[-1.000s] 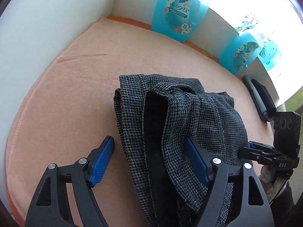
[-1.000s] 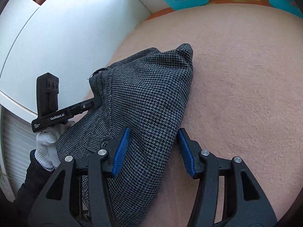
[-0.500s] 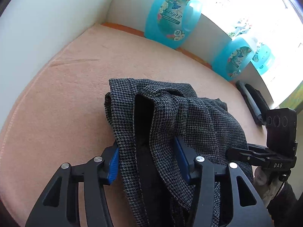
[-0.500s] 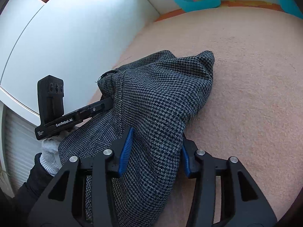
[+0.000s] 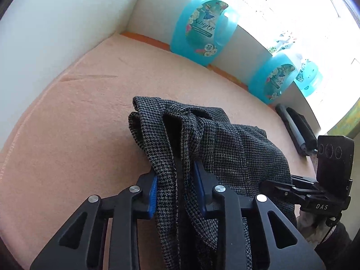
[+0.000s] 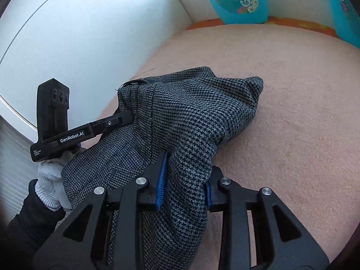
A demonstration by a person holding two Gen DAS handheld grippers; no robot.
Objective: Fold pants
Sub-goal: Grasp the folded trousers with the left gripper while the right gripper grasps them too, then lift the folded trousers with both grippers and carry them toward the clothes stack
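Observation:
The grey houndstooth pants [image 5: 236,148] lie bunched on a peach towel-covered surface [image 5: 78,123]. My left gripper [image 5: 176,180] has its jaws closing, and the blue pads press on a fold at the bundle's left edge. In the right wrist view the pants [image 6: 193,117] rise in a hump. My right gripper [image 6: 186,171] is shut on a thick fold at the near right edge. From the right wrist view the left gripper [image 6: 126,118] enters the cloth from the left, carried by a gloved hand [image 6: 49,180]. The right gripper [image 5: 267,183] shows at the right of the left wrist view.
Two blue detergent bottles [image 5: 202,27] [image 5: 272,78] stand along the back ledge, with a third behind them. Dark rolled items [image 5: 297,130] lie at the far right. A white wall [image 5: 56,22] borders the surface on the left.
The left jaws went from wide open to closed on the pants' left fold. The right jaws closed on the near right fold, and that side of the cloth lifted slightly.

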